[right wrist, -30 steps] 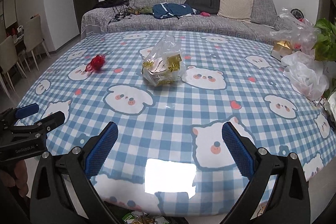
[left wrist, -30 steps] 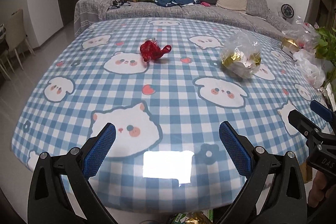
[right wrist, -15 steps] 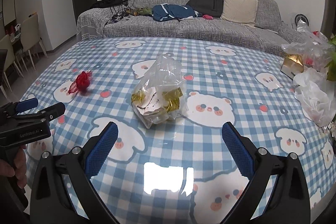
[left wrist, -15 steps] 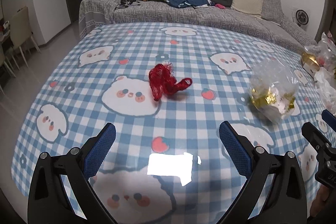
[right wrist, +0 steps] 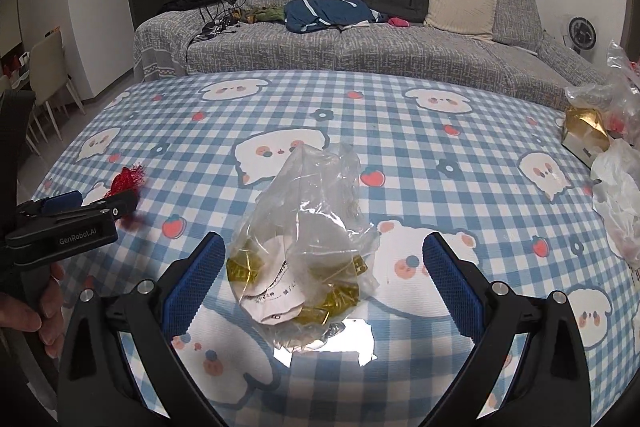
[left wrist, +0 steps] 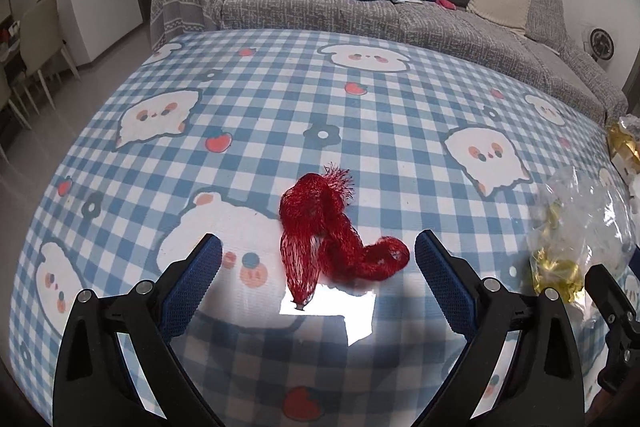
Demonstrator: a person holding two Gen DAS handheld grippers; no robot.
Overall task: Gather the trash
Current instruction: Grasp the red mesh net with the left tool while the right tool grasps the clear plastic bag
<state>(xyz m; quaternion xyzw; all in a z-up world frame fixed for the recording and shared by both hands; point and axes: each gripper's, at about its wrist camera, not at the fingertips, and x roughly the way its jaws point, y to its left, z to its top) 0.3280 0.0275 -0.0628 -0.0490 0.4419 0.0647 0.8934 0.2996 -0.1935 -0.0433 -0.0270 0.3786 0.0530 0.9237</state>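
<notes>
Netting and film are both light, limp trash that will crumple under a pinch. The red mesh net point(left wrist: 324, 227) lies on the checked desk point(left wrist: 360, 115) between the wide-apart fingers point(left wrist: 192, 279) of the left gripper point(left wrist: 316, 279); pinch its bunched middle. The clear plastic bag point(right wrist: 308, 247), holding gold wrappers and paper, sits between the spread fingers of the right gripper point(right wrist: 320, 279); its slippery gathered top seems the best hold. Compared with half a second ago, both grippers have come closer, and each item now sits framed.
</notes>
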